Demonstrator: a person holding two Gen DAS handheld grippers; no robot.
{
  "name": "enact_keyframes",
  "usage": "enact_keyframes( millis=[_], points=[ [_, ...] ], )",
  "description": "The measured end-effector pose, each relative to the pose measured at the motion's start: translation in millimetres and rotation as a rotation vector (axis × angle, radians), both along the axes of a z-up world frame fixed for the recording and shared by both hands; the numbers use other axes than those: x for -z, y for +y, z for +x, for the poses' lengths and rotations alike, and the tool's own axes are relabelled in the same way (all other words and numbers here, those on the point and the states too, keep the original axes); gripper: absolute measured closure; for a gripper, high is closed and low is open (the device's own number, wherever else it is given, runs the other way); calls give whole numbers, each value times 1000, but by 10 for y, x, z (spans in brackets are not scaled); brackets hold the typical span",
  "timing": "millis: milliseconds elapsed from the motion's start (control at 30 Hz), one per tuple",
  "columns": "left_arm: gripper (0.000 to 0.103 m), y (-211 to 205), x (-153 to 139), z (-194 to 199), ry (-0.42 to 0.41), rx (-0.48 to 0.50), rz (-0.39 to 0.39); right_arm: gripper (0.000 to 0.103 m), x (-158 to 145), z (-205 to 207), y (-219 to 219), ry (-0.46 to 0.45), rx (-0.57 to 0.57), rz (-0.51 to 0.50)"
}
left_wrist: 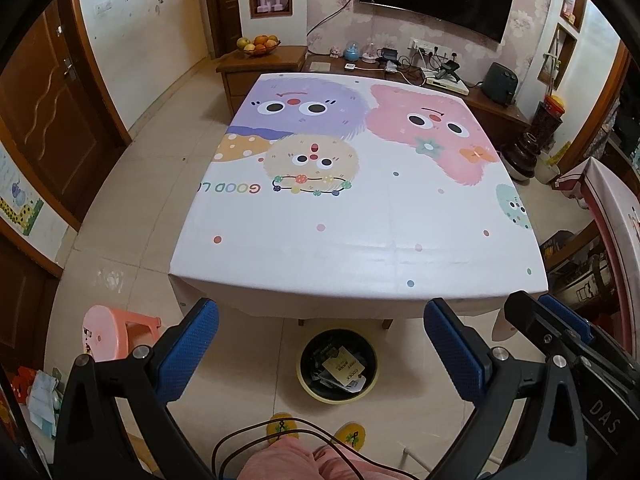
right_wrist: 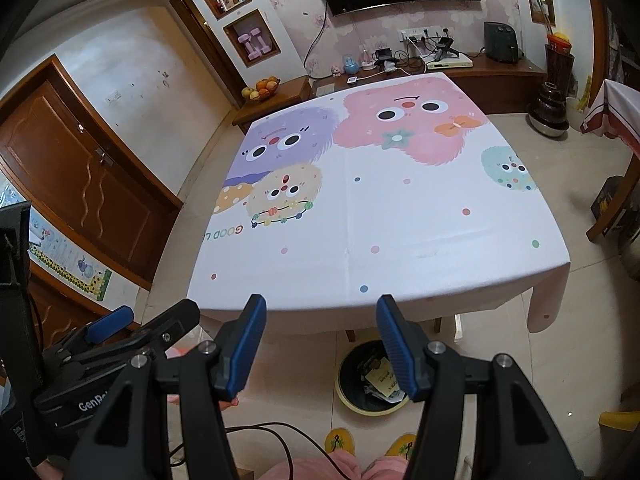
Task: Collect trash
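Observation:
A round yellow-rimmed trash bin (left_wrist: 338, 366) stands on the floor under the near edge of the table (left_wrist: 360, 216); it holds several wrappers and cartons (left_wrist: 346, 370). It also shows in the right wrist view (right_wrist: 372, 378). My left gripper (left_wrist: 320, 344) is open and empty, held above the bin in front of the table edge. My right gripper (right_wrist: 320, 344) is open and empty, just left of the bin in its view. The right gripper (left_wrist: 560, 336) shows at the right of the left wrist view. The table (right_wrist: 360, 220) carries a cartoon cloth with no loose items seen.
A pink stool (left_wrist: 116, 332) stands left of the bin. My yellow slippers (left_wrist: 316, 432) and a black cable (left_wrist: 280, 436) are below. A wooden sideboard (left_wrist: 264, 68) with a fruit bowl (left_wrist: 258, 46) and electronics stands behind the table. A dark vase (left_wrist: 524, 152) stands at the right.

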State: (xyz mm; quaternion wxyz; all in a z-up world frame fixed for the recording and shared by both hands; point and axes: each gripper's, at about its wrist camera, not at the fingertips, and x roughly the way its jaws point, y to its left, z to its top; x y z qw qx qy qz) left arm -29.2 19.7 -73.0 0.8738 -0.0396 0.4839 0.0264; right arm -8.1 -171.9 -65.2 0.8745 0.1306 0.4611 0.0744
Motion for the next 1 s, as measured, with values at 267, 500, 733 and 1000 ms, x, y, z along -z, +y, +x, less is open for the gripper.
enact_keyframes(
  millis=[267,500,733,1000],
  points=[
    [2,-33,-23,-11,-4,-1,5,45,-33,-22,-24,-10,2,1],
    [2,-42,-28,-19,-3,-2,8,45,-30,-24,-51,-5,2,6],
    [2,-45,-28,-12,-5,-1,7,45,-14,-22,-60,-3,3,9],
    [2,-34,-29,1,-5,4,9,45,-13,-19,-54,-3,5,9]
  ],
)
